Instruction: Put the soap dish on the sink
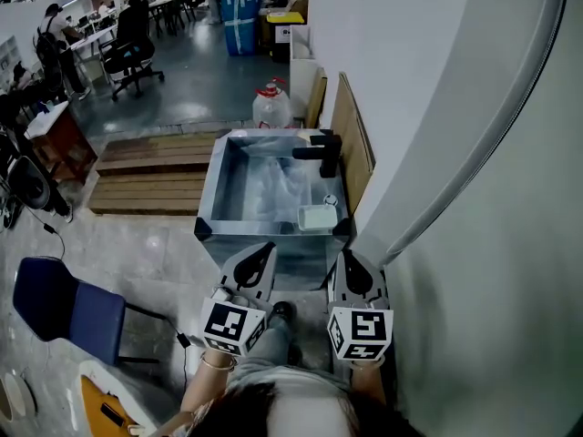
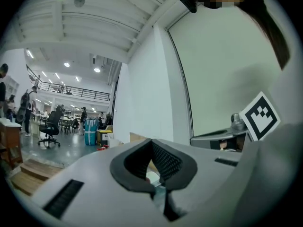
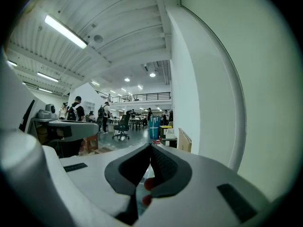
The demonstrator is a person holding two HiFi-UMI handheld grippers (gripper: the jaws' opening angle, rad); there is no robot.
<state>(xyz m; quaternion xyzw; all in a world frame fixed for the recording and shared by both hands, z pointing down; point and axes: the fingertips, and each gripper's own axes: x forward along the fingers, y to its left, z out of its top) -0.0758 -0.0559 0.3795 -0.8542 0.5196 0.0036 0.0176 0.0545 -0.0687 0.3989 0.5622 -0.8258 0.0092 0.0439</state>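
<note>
While both tools hang low at the bottom edge of the head view, no step of the task is visibly in hand.

- Left gripper (image 1: 262, 253): jaws together, nothing between them.
- Right gripper (image 1: 352, 264): jaws likewise pressed together, empty.
- Soap dish (image 1: 319, 218): pale, rectangular, at the lower right corner of the sink (image 1: 211, 185), just below the black faucet (image 1: 323, 153) (whether it rests on the ledge or down in the basin cannot be told).
- Judgement: either the placement is finished or a reach is due. A reach calls for the right gripper to go forward, part its jaws and take the dish by its rim.
- Surroundings: red-capped water jug (image 1: 271, 107) above the sink; wooden pallet (image 1: 155, 171) centre left; blue chair (image 1: 64, 303) lower left; wooden board (image 1: 351, 135) against the wall.
- Obstruction: only the faucet crowds the dish.
</note>
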